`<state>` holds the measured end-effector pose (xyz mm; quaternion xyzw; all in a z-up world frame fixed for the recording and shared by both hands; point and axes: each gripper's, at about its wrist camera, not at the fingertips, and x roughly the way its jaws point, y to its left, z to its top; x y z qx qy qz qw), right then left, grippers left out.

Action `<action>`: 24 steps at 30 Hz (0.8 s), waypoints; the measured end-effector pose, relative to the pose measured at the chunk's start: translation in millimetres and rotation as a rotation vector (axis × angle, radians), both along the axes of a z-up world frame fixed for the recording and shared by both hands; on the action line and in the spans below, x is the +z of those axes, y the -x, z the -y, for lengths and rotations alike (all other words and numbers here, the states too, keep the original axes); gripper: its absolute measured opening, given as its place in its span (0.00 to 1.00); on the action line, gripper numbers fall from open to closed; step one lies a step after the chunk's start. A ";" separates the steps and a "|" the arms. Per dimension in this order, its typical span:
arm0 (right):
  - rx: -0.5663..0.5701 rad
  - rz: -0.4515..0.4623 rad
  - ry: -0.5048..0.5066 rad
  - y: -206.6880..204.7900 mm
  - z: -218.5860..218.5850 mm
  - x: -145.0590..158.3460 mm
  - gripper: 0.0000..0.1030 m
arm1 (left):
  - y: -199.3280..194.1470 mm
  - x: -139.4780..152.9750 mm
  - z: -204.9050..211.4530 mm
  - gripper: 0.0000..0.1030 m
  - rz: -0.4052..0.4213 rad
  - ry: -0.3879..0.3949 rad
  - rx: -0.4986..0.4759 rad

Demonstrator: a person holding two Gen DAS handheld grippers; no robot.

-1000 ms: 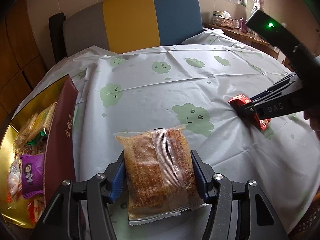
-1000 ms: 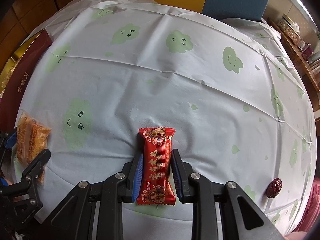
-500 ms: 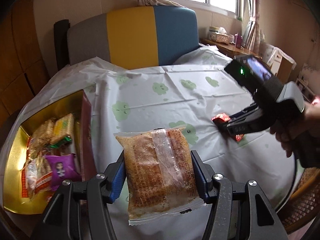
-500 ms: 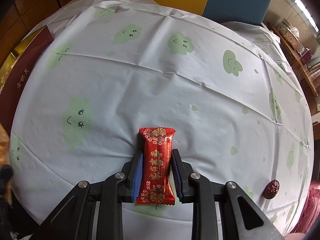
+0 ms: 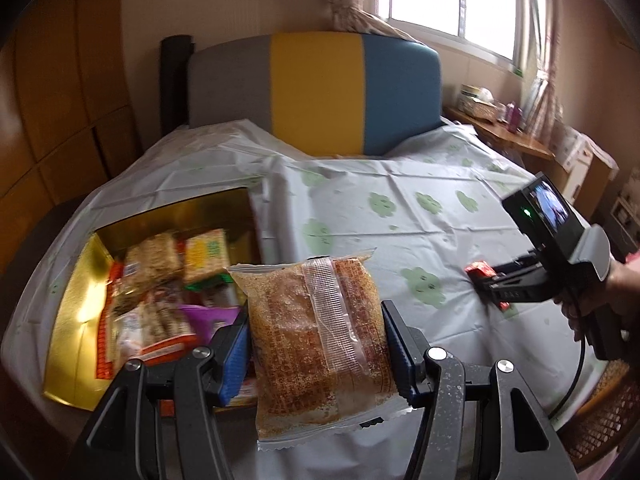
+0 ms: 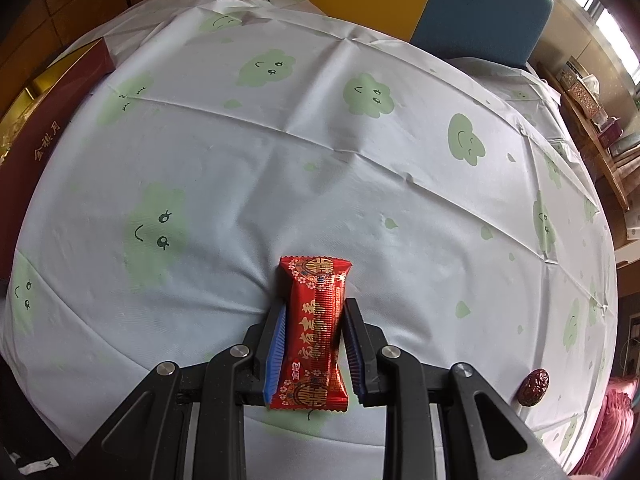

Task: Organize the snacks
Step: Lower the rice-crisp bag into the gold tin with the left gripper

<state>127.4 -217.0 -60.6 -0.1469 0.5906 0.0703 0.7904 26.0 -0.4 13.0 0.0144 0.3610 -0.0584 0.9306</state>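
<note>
My left gripper (image 5: pixel 316 344) is shut on a clear packet of brown crisp cake (image 5: pixel 316 340), held up in the air above the table's near edge. Left of it lies the gold box (image 5: pixel 76 300) with several snack packets inside. My right gripper (image 6: pixel 314 332) is shut on a red candy packet (image 6: pixel 314 332) that rests on the tablecloth. The left wrist view shows that gripper (image 5: pixel 486 284) far right, pinching the red candy packet (image 5: pixel 478 270), with a hand on its handle.
The round table wears a pale cloth with green cloud faces (image 6: pixel 360 140). The gold box's dark red wall (image 6: pixel 36 152) stands at the left. A brown date (image 6: pixel 534 386) lies near the right edge. A grey, yellow and blue chair back (image 5: pixel 316 88) stands behind the table.
The left gripper has risen and drawn back with the crisp cake packet, bringing the gold box's inside into view. The right gripper and its red candy have stayed put.
</note>
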 end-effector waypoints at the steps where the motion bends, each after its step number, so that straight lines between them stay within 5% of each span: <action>1: 0.000 0.001 0.000 -0.2 0.6 0.0 0.26 | 0.7 1.2 -6.0 0.58 0.002 0.005 0.013; 7: 0.010 0.009 0.012 -1.3 3.9 -0.7 0.26 | 4.4 6.6 -48.0 0.58 0.000 0.029 0.105; 24: 0.023 0.015 0.039 -0.5 -0.7 0.0 0.26 | 44.6 3.4 -217.4 0.58 -0.027 0.083 0.586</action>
